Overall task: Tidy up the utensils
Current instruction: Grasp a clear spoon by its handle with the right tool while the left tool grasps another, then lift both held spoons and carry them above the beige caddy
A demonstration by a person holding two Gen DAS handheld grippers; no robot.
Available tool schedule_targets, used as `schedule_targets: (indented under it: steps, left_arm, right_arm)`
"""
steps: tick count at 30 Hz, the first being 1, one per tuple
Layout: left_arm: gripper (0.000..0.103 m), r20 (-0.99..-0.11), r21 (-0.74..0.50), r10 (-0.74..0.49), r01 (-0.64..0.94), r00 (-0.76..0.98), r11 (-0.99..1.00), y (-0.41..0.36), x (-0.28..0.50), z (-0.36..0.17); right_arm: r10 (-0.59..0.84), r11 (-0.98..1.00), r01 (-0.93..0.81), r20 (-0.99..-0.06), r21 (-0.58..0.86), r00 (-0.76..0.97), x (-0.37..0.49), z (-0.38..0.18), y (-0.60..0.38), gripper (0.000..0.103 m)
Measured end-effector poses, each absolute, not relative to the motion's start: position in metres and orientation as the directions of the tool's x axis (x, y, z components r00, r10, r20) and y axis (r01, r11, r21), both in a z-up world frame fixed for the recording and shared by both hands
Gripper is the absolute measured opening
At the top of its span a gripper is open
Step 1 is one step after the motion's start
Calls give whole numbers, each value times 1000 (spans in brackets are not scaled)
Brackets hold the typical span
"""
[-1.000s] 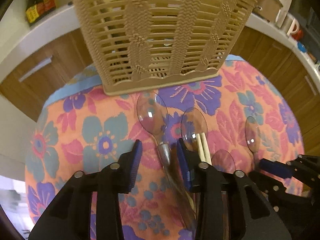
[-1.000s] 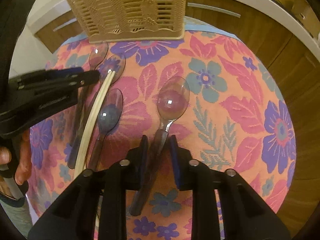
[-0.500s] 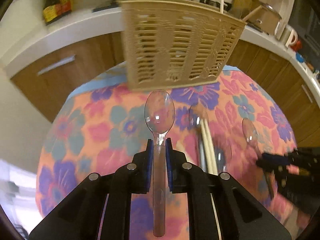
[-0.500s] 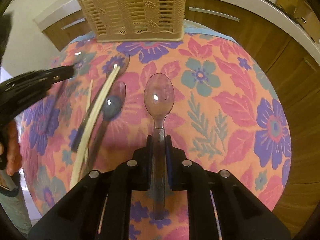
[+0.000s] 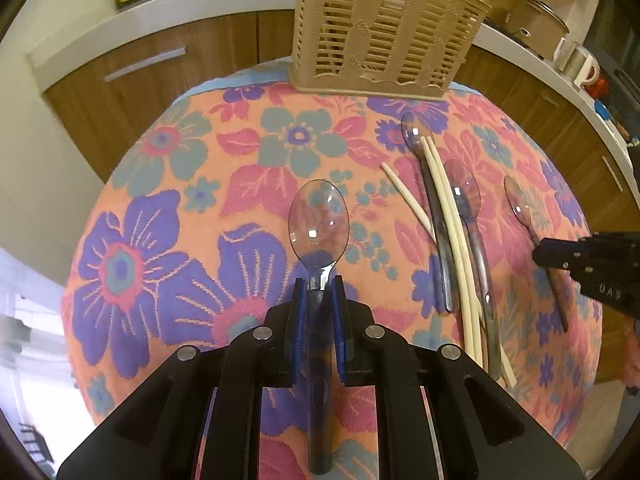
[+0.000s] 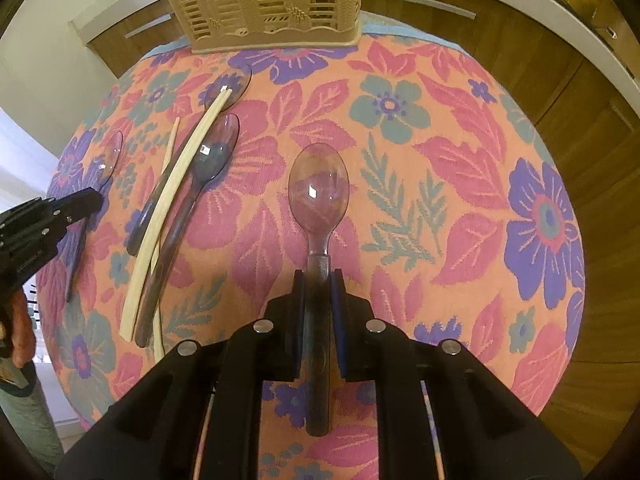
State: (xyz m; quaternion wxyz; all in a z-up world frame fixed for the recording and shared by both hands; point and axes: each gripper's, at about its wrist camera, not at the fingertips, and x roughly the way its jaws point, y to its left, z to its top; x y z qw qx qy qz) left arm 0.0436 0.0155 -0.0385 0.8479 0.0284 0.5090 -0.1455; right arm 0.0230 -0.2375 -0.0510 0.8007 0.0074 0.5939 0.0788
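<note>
Left tongs (image 5: 318, 292) are clamping the neck of a clear spoon (image 5: 319, 220), blue pads (image 5: 299, 304) pressing on both sides, bowl pointing far, toward the basket (image 5: 384, 36); the jaws are easing apart a little, spoon still between them and pinched. Right tongs (image 6: 318, 284) are gripping a second clear spoon (image 6: 319, 188) by the handle in the same way, bowl forward, the jaws likewise opening slightly with the handle between the pads. Both tongs are pointing steeply down at the desk, which is wearing a floral cloth (image 5: 168, 208). The basket, beige and slatted, is standing upright at the far edge of the cloth. Between the two held spoons, loose utensils are lying on the cloth: two more clear spoons (image 5: 466, 196), with a pair of pale chopsticks (image 5: 448, 216) lying lengthwise just beside and partly over them, and a single chopstick (image 5: 406, 196) lying apart to their left. A hand (image 6: 20, 332) is showing at the left edge of the right wrist view, holding the left tongs. Wooden cabinets (image 5: 160, 64) are standing behind the desk.
</note>
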Motion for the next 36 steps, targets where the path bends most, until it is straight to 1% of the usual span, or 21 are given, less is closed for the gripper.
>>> schedule_targets:
  steps: [1, 3, 7, 9, 12, 16, 18, 20, 21, 22, 23, 25, 28, 33, 36]
  left_arm:
    - [18, -873, -107, -227, 284, 431, 953, 16, 43, -38]
    - [25, -873, -129, -251, 299, 418, 946, 17, 43, -36]
    - [29, -883, -182, -294, 310, 367, 933, 23, 43, -39]
    - [29, -887, -194, -302, 311, 350, 930, 24, 45, -39]
    - [32, -904, -143, -265, 347, 336, 927, 13, 46, -39]
    - [31, -919, -57, -194, 374, 342, 926, -3, 51, -40]
    - [32, -925, -34, -175, 387, 336, 921, -8, 53, -40]
    - [32, -928, -8, -155, 398, 338, 917, -13, 55, -41]
    - [29, -928, 8, -143, 403, 344, 915, -16, 56, -41]
    - [16, -926, 30, -129, 408, 356, 913, -19, 55, -41]
    - [10, -923, 47, -118, 411, 367, 910, -21, 54, -41]
    - [10, -920, 43, -124, 407, 373, 912, -20, 53, -39]
    - [10, -900, -13, -179, 386, 398, 922, -14, 56, -26]
    - [10, -807, -91, -294, 383, 513, 919, -6, 55, 24]
    - [10, -739, -103, -344, 408, 580, 907, -10, 54, 57]
  right_arm:
    - [151, 986, -111, -950, 125, 272, 24, -52, -239, 17]
    - [193, 980, -101, -949, 173, 249, 26, -51, -244, 22]
    - [210, 977, -75, -954, 198, 213, 31, -50, -251, 22]
    - [207, 978, -63, -959, 198, 192, 34, -50, -250, 22]
    - [206, 978, -47, -965, 201, 161, 40, -50, -251, 22]
    - [190, 982, -31, -973, 188, 133, 50, -50, -247, 22]
    - [172, 985, -27, -977, 170, 126, 57, -50, -243, 22]
    - [147, 989, -39, -981, 143, 124, 63, -51, -236, 19]
    - [107, 993, -60, -986, 100, 130, 64, -50, -229, 11]
    - [79, 995, -79, -988, 68, 136, 65, -50, -225, 10]
    - [69, 994, -96, -988, 56, 137, 64, -49, -222, 10]
    - [82, 991, -120, -985, 64, 150, 62, -46, -216, 9]
    - [119, 983, -167, -968, 82, 223, 56, -29, -208, 9]
    - [174, 969, -229, -921, 96, 349, 52, 21, -199, 9]
    - [215, 960, -257, -874, 108, 436, 54, 57, -196, 9]
